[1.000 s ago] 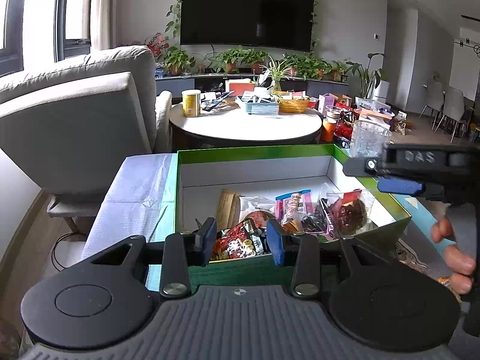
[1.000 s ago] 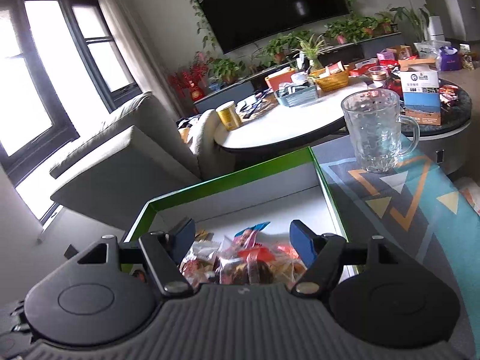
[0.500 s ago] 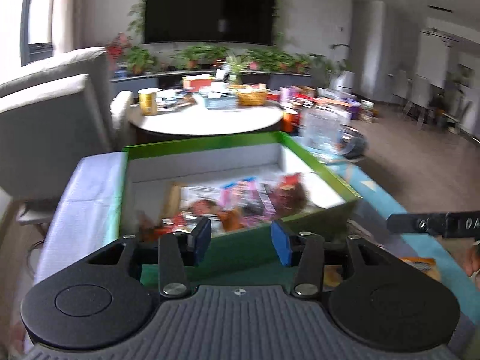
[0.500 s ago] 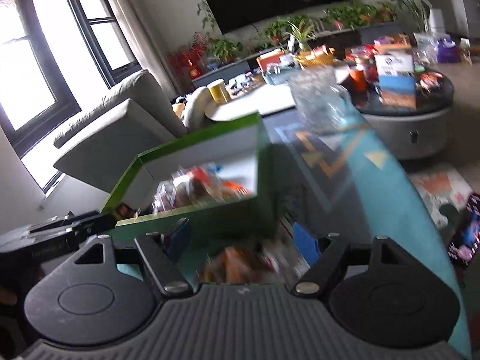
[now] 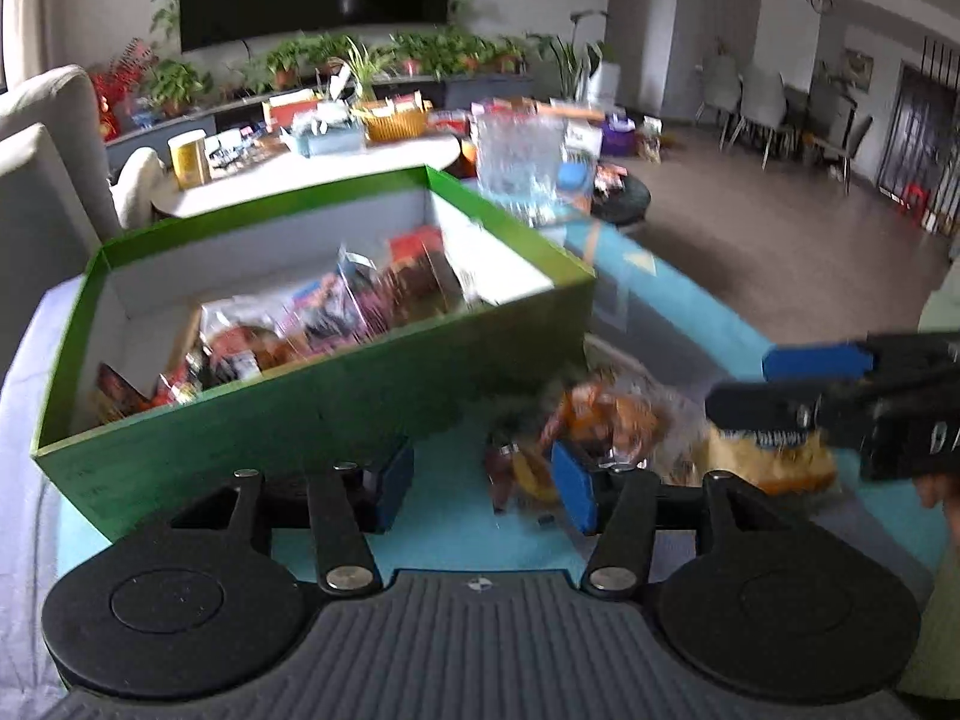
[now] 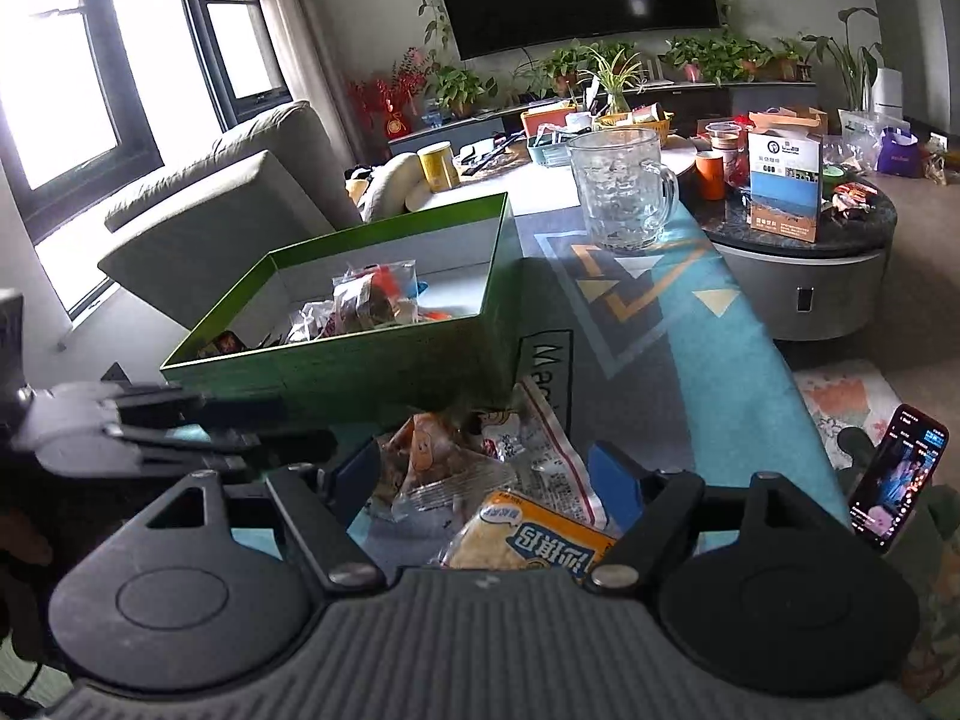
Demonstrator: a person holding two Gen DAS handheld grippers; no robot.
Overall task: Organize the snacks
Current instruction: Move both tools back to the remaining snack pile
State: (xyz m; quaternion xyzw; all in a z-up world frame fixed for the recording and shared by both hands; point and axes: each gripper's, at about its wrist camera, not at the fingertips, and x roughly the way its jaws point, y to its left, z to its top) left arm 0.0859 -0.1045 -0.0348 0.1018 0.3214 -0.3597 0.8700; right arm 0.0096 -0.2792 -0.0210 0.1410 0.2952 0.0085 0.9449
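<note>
A green box (image 5: 336,414) (image 6: 384,360) with white inner walls holds several snack packets (image 5: 336,312) (image 6: 366,306). Loose snack packets (image 5: 606,420) (image 6: 474,468) lie on the teal mat in front of its right corner, among them a yellow cracker pack (image 6: 528,540) (image 5: 768,456). My left gripper (image 5: 483,489) is open and empty, low over the mat beside the loose packets. My right gripper (image 6: 480,477) is open, its fingers standing either side of the loose pile; it also shows in the left wrist view (image 5: 840,384).
A glass mug (image 6: 621,189) stands on the mat behind the box. A round white table (image 6: 528,171) with clutter, a low dark round table (image 6: 804,234) with a carton, and an armchair (image 6: 228,204) stand beyond. A phone (image 6: 897,471) lies at the right.
Both grippers have pulled back from over the box and dropped to the loose packets in front of it, the left swinging right. Both stay open.
</note>
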